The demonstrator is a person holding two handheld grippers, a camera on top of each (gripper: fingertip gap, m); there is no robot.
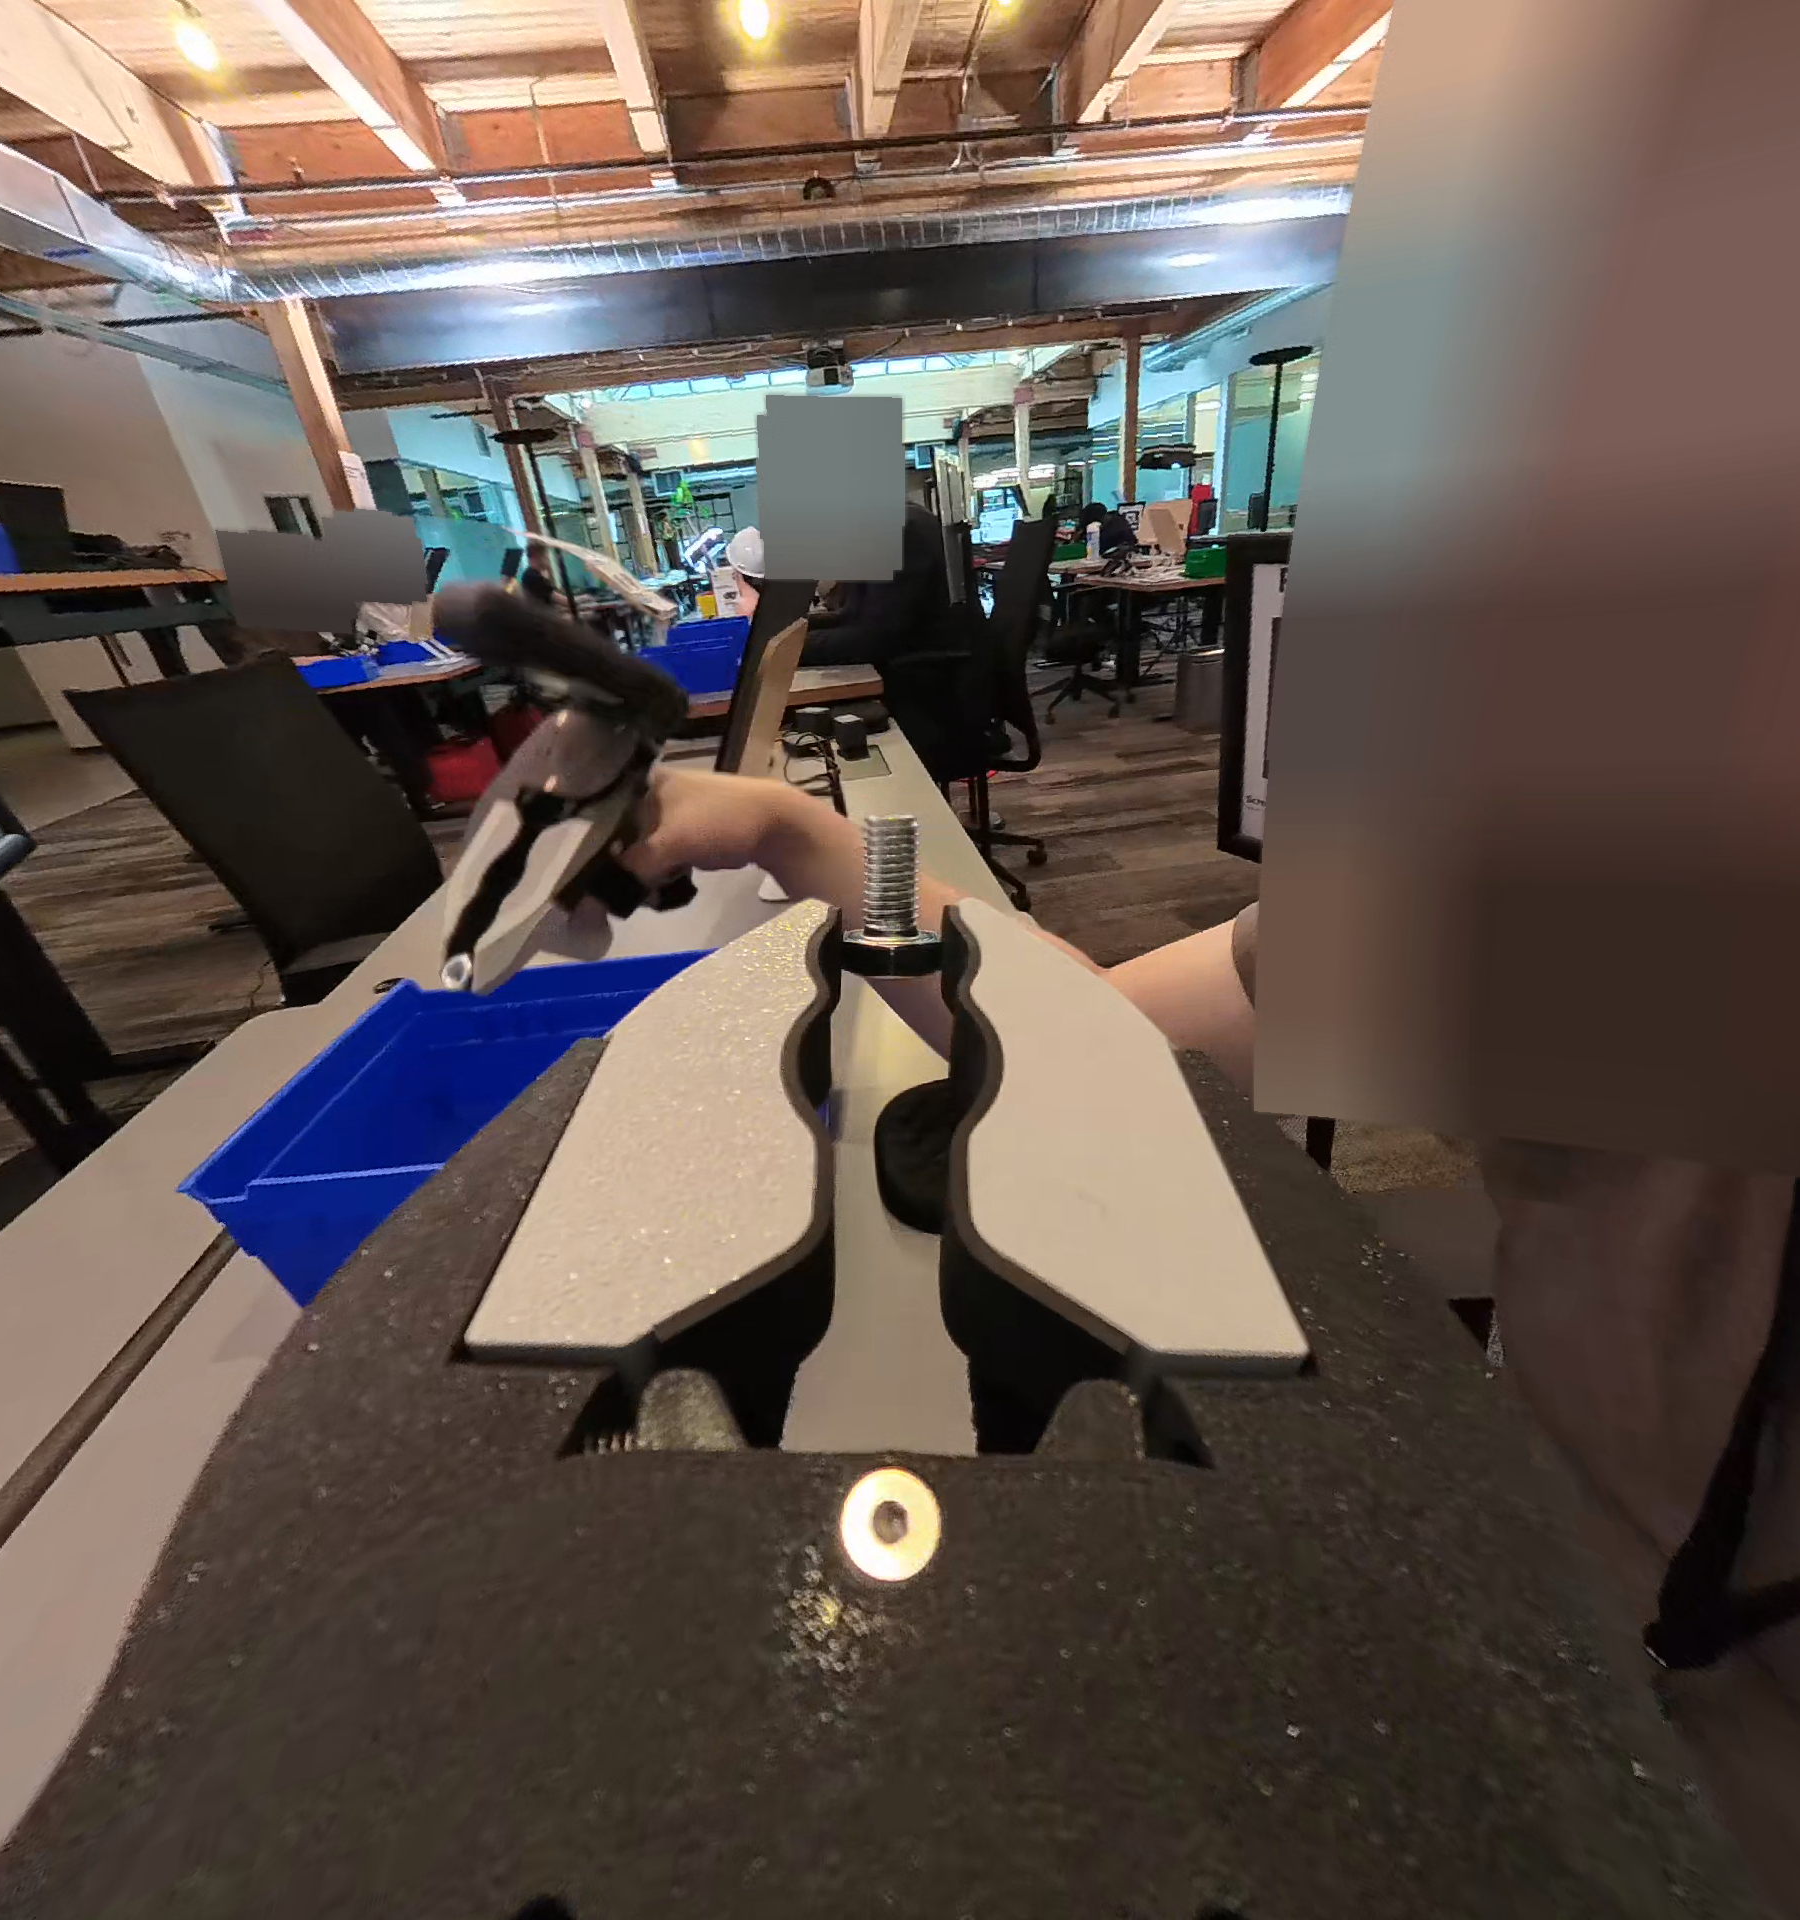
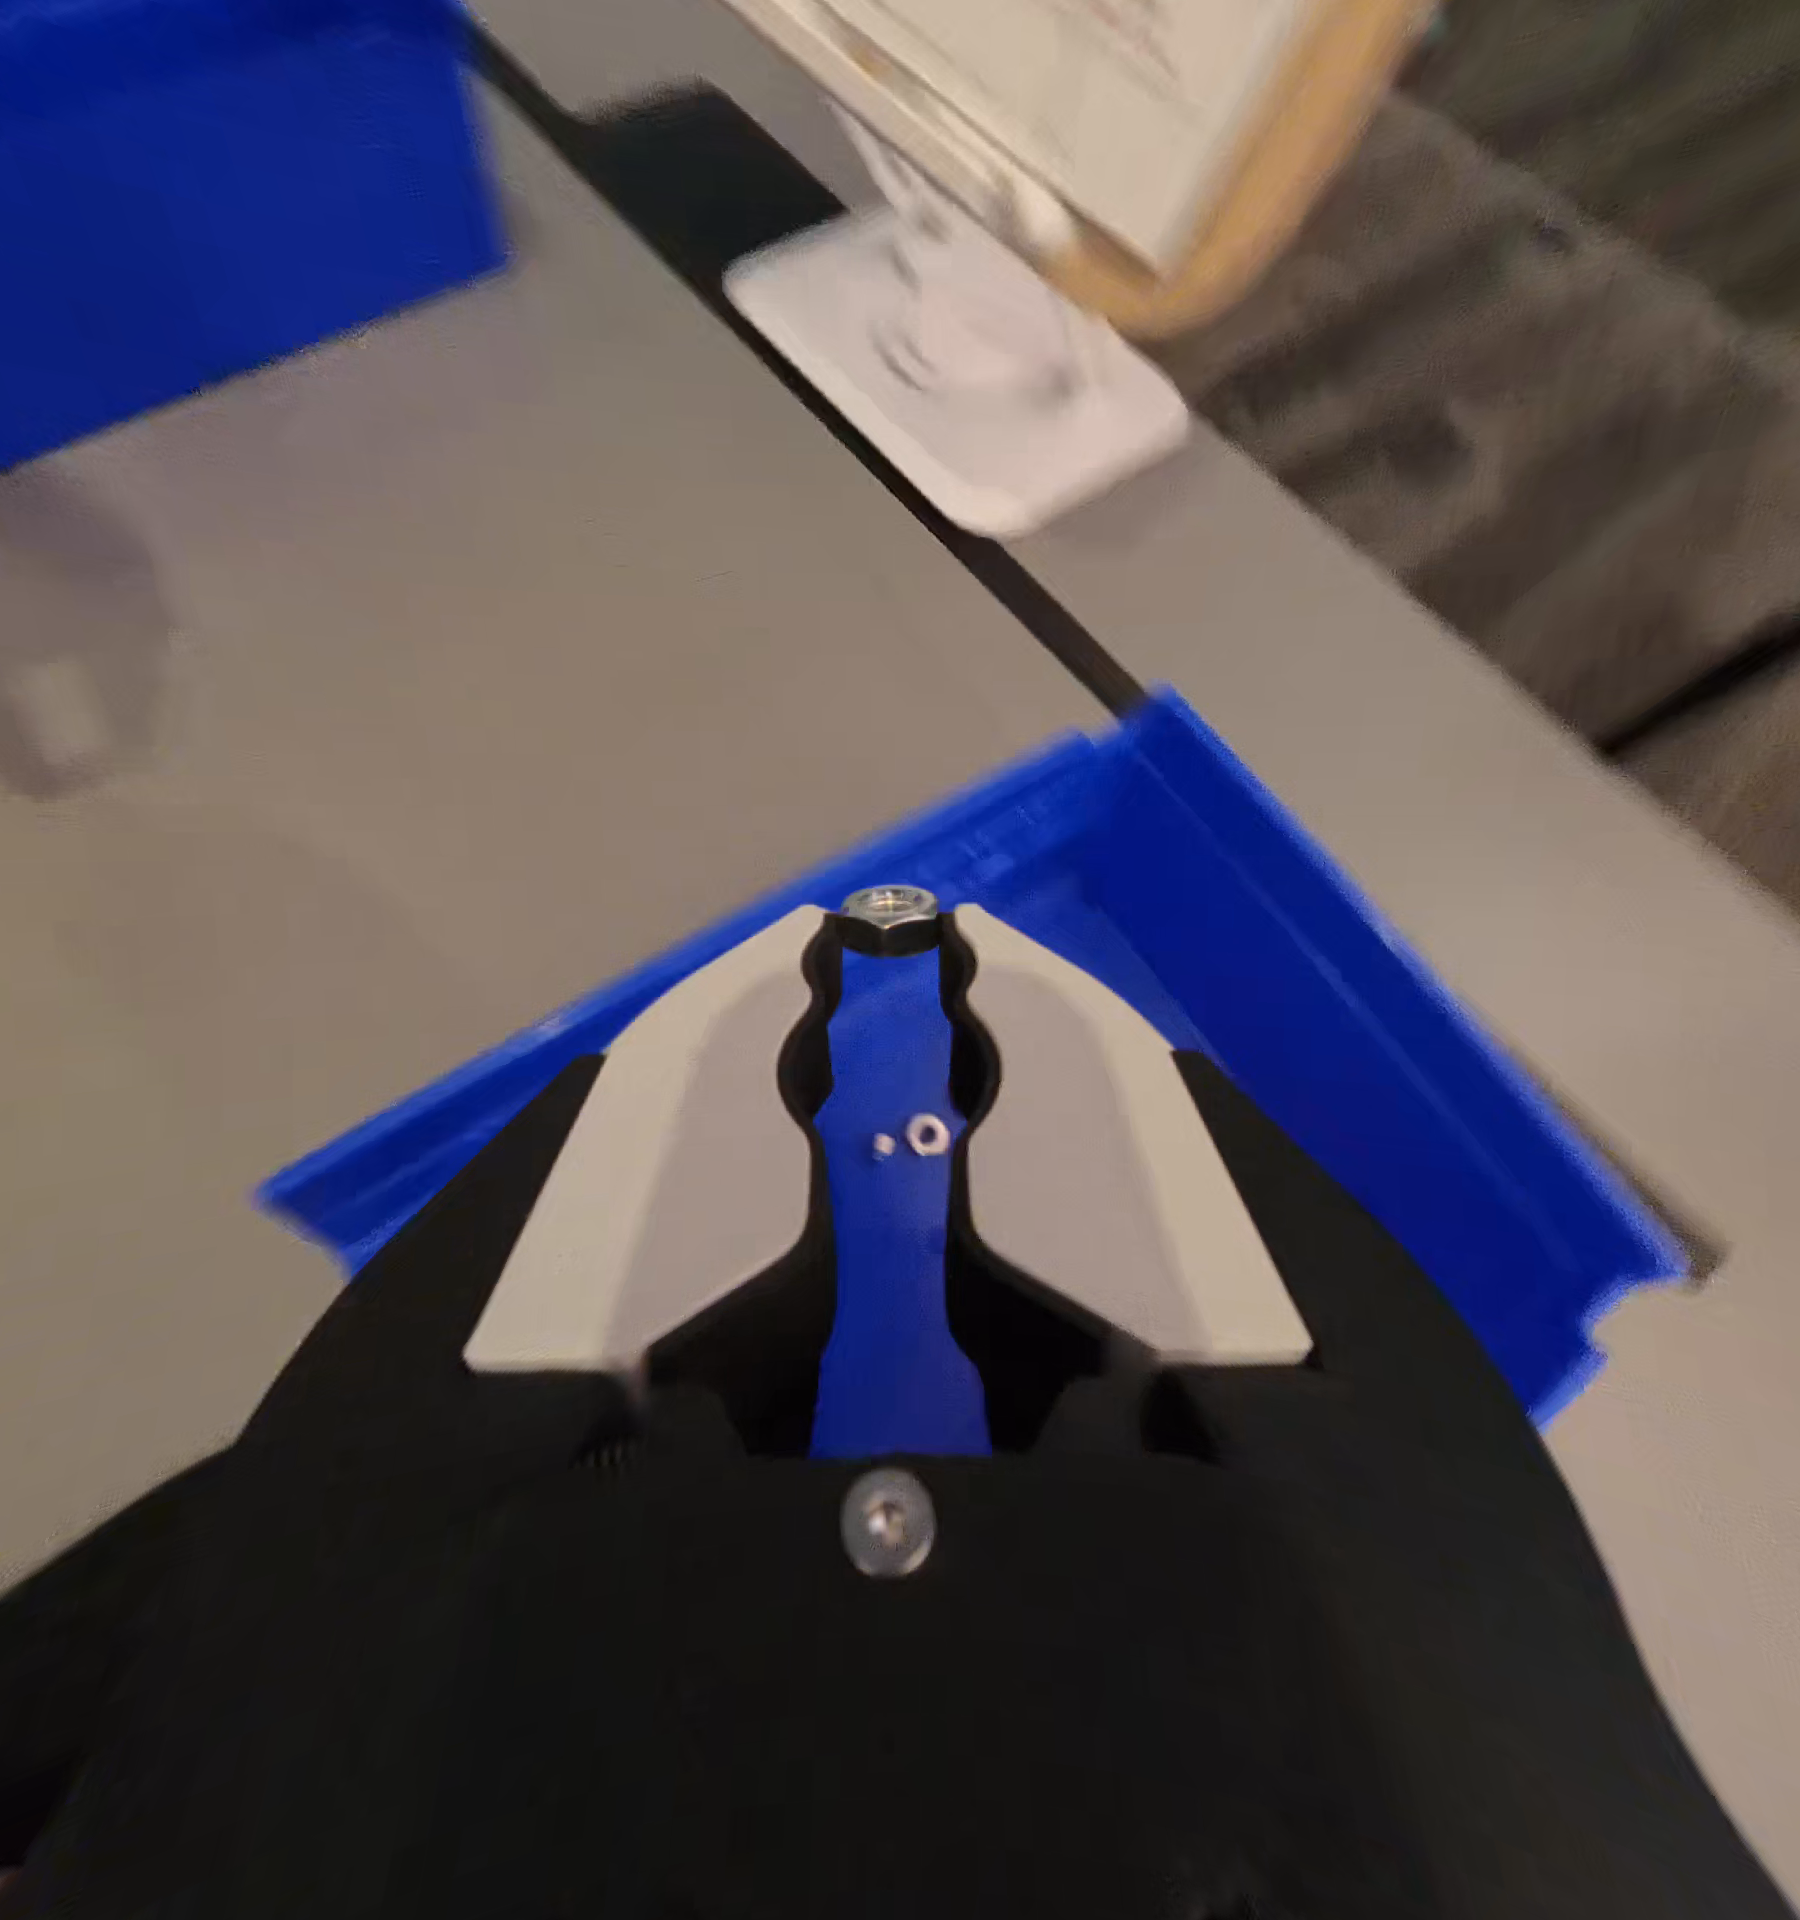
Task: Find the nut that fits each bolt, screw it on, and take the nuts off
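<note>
Bolt (image 1: 891, 883), silvery, threaded, upright, hex head between fingers (image 1: 698, 1091)

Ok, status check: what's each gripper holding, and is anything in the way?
Left gripper shut on bolt, threads up. Right gripper shut on nut, above blue bin. Two small nuts loose in bin. Nothing between nut and bolt.

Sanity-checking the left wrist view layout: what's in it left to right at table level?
Blue bin → right claw pinching a nut → bolt, upright in the left claw.
</note>
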